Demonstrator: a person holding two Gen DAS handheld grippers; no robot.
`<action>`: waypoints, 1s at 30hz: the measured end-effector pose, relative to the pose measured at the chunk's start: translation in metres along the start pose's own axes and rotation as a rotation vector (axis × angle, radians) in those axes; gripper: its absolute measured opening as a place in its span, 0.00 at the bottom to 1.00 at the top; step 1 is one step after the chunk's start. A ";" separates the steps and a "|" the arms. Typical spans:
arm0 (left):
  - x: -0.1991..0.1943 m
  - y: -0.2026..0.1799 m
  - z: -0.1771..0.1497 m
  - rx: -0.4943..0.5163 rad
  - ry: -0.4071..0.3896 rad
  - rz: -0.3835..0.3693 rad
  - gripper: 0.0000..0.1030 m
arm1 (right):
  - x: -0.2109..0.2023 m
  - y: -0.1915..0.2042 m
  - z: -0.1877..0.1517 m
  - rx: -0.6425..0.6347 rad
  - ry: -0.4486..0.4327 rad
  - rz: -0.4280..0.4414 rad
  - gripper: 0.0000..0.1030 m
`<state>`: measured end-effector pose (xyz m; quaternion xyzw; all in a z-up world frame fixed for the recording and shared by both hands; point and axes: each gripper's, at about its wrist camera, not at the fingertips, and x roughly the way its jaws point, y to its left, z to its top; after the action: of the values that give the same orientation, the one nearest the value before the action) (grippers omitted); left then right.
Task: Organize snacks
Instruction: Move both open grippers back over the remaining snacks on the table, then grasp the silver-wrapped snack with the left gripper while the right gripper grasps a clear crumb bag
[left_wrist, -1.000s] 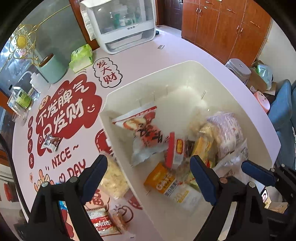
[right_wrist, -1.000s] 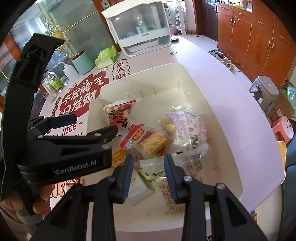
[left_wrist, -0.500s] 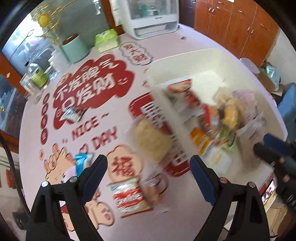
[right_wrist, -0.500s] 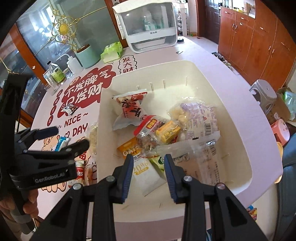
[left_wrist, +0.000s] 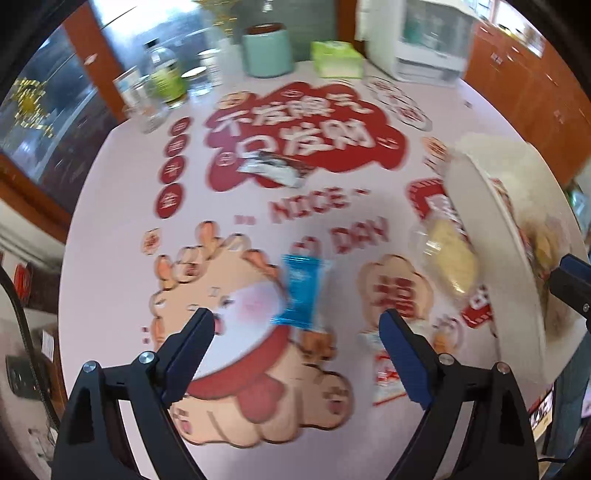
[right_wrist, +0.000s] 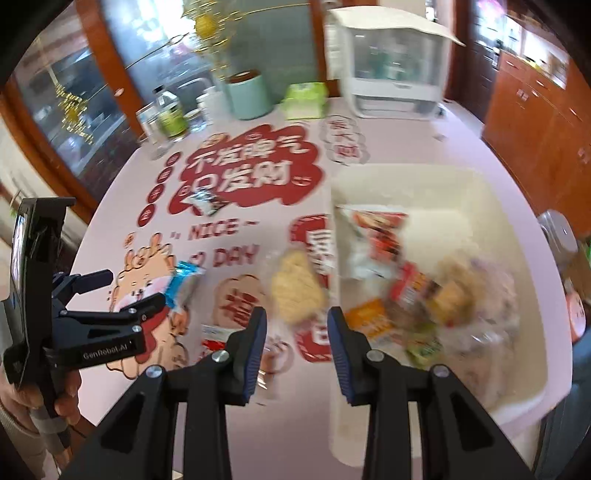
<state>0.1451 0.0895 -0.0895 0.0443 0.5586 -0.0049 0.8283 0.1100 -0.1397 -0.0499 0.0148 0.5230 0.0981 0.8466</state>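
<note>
My left gripper tilts steeply down, jaws wide and empty, above the small blue foil snack packet; my right gripper hangs narrowly parted, gripping nothing.

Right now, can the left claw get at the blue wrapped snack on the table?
Probably yes. The left claw is open wide, and the blue wrapped snack lies flat just ahead of it, with bare table around it and nothing covering it.

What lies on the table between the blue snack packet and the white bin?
A clear bag of pale yellow snacks lies between the blue packet and the white bin, against its wall; the right wrist view shows it best.
</note>
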 end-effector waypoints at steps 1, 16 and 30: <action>0.001 0.011 0.002 -0.014 -0.005 0.003 0.87 | 0.006 0.008 0.006 -0.013 0.004 0.004 0.34; 0.055 0.068 0.079 -0.062 0.008 -0.087 0.87 | 0.133 0.041 0.048 -0.114 0.301 -0.124 0.56; 0.138 0.060 0.155 -0.215 0.090 -0.089 0.87 | 0.186 0.058 0.042 -0.351 0.476 -0.305 0.60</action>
<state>0.3440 0.1424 -0.1559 -0.0696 0.5940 0.0204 0.8012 0.2190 -0.0461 -0.1876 -0.2330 0.6774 0.0594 0.6952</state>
